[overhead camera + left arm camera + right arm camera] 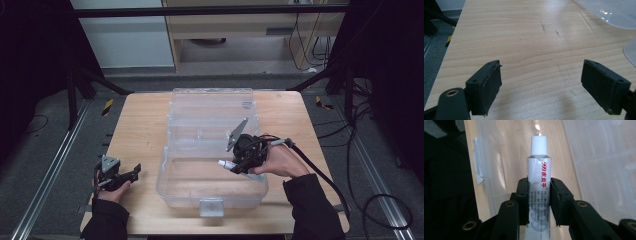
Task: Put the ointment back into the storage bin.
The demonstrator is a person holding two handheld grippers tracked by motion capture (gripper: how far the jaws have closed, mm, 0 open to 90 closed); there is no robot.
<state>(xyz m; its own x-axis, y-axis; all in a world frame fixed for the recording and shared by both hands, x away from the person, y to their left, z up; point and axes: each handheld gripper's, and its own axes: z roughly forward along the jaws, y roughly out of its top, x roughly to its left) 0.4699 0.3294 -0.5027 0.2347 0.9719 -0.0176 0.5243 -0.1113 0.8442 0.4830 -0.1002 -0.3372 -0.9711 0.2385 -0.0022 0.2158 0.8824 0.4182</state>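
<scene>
**Setting that ointment tube down in the clear box without fumbling it**

Going left to right. The left gripper (pixel 131 174) is parked on the wooden table (pixel 142 135) near the front left corner, jaws spread wide with nothing between them; its own view looks out over bare wood grain between the pads. It sits well apart from the box, so I'd leave it there unless the box starts sliding.

In the middle is the clear plastic storage box (pixel 212 197), lid swung open toward the far side, latch at the front wall.

Over the box's right half, the right gripper (pixel 239 166) is clamped on a small white tube (pixel 538 182) with a ribbed white cap and red print. The jaws pinch the tube's body about midway, cap pointing away from the hand, toward the box's middle.

My guess is the step is placing the tube inside. I'd lower until it's almost on the box floor, keep it level, then let the jaws part slowly so it doesn't roll. Watch the right wall, the hand is close to it.
</scene>
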